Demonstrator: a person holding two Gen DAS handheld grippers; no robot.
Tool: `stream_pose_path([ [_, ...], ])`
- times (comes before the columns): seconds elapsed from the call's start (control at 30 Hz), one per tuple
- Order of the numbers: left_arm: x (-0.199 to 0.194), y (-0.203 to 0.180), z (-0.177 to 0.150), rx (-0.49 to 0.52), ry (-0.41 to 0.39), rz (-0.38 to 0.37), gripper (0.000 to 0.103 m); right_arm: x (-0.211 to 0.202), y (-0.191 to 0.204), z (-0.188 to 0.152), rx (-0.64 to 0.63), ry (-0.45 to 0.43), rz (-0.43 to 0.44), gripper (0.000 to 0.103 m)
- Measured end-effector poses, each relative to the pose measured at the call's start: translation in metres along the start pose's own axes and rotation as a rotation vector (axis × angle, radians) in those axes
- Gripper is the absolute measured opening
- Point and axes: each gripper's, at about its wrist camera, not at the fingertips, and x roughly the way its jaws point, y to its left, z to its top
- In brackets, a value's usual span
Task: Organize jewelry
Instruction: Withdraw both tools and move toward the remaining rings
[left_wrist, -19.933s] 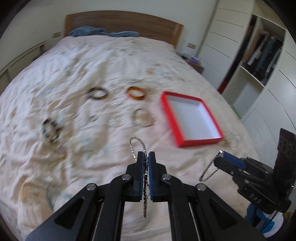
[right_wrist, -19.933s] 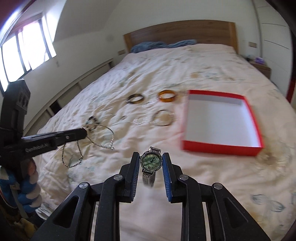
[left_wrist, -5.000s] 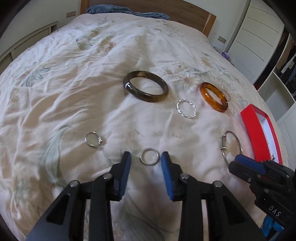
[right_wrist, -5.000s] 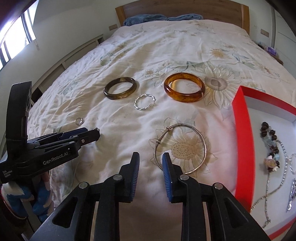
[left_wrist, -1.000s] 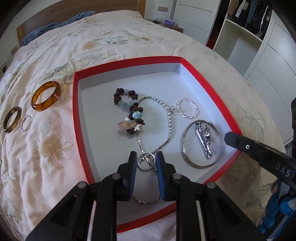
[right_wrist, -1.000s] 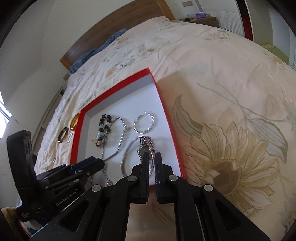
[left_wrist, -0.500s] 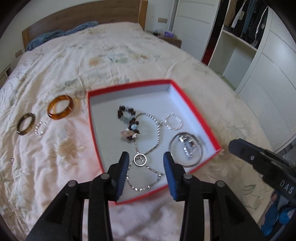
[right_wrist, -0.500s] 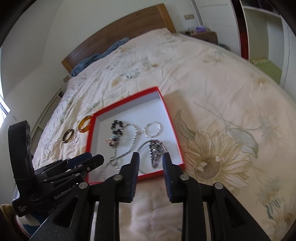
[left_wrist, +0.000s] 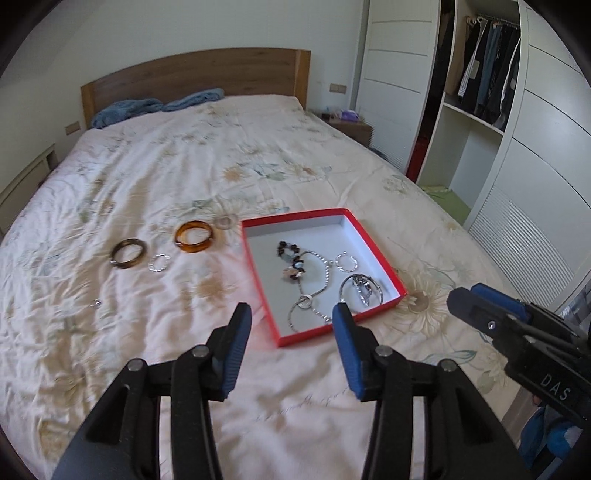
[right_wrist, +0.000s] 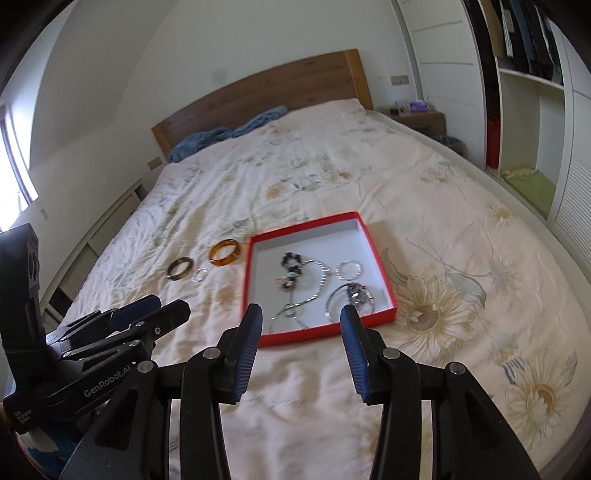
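Right now I'm between picks: both tools hang above the bed, short of the red box (left_wrist: 373, 246), and neither holds anything. My left gripper (left_wrist: 291, 319) has its jaws spread wide, and so does my right gripper (right_wrist: 301, 323). Inside the box I can make out a dark beaded bracelet (left_wrist: 291, 258), a silver chain (left_wrist: 317, 280), a thin silver hoop (left_wrist: 346, 261) and a watch lying within a bangle (left_wrist: 361, 288) at the near right corner.

Out on the cover, left of the box, lie the amber bangle (left_wrist: 194, 236), the dark brown bangle (left_wrist: 128, 253), a twisted silver ring (left_wrist: 159, 263) between them, a pale ring (left_wrist: 224, 222) just beyond the amber one, and a tiny ring (left_wrist: 96, 303) nearer me. I judge the job roughly half done. Next I'd swing left to those pieces; the amber bangle sits nearest the box, and I'd expect the soft, creased fabric to give under the fingers, so a rim pinch looks safest.

It's a floral bedspread (right_wrist: 443, 229) on a wide bed, wooden headboard (left_wrist: 192, 74) with blue pillows, white wardrobes and open shelving to the right
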Motion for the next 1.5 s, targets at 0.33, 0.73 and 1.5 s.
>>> stream_pose_path([
  [0.33, -0.063, 0.036, -0.028, -0.051, -0.057, 0.083, 0.044, -0.039, 0.054, -0.021, -0.074, -0.035, 0.021, 0.048],
  [0.73, -0.126, 0.077, -0.059, -0.103, -0.145, 0.157, 0.044, -0.071, 0.117, -0.039, -0.173, -0.062, 0.047, 0.052],
  [1.5, -0.160, 0.165, -0.105, -0.230, -0.156, 0.330, 0.044, -0.070, 0.171, -0.062, -0.285, -0.039, 0.106, 0.057],
])
